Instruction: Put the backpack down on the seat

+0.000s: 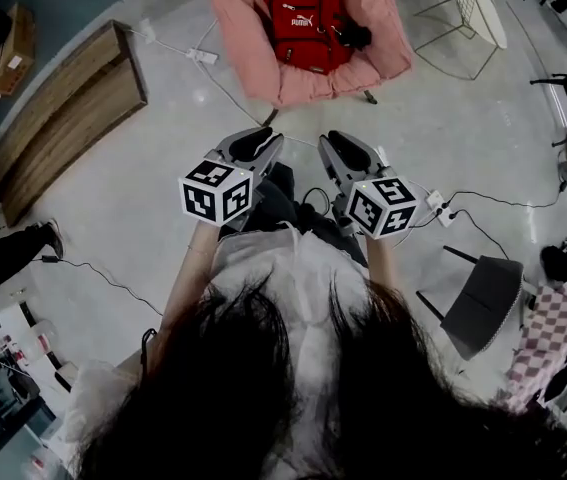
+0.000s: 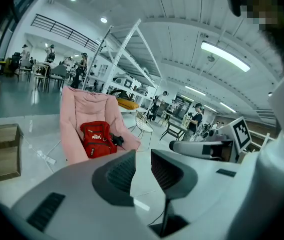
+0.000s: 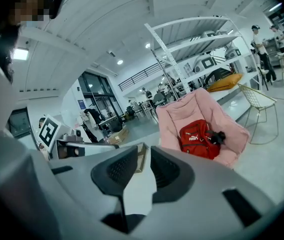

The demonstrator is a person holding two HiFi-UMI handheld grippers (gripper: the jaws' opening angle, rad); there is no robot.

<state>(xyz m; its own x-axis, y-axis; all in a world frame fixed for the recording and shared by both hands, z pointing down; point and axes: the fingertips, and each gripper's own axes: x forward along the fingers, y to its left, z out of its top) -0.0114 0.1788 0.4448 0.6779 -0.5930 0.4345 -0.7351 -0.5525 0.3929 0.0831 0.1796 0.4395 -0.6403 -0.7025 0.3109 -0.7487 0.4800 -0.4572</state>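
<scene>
At twelve o'clock the red backpack (image 1: pixel 306 23) rests in the pink seat (image 1: pixel 235 28); my left gripper (image 1: pixel 256 144) and right gripper (image 1: pixel 339 148) hang released and empty, so I'd stay clear.

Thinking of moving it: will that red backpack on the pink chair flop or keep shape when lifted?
The red backpack probably sags: soft fabric, slumped against the pink chair. Likely light, small in the seat. The dark item beside it may dangle.
</scene>
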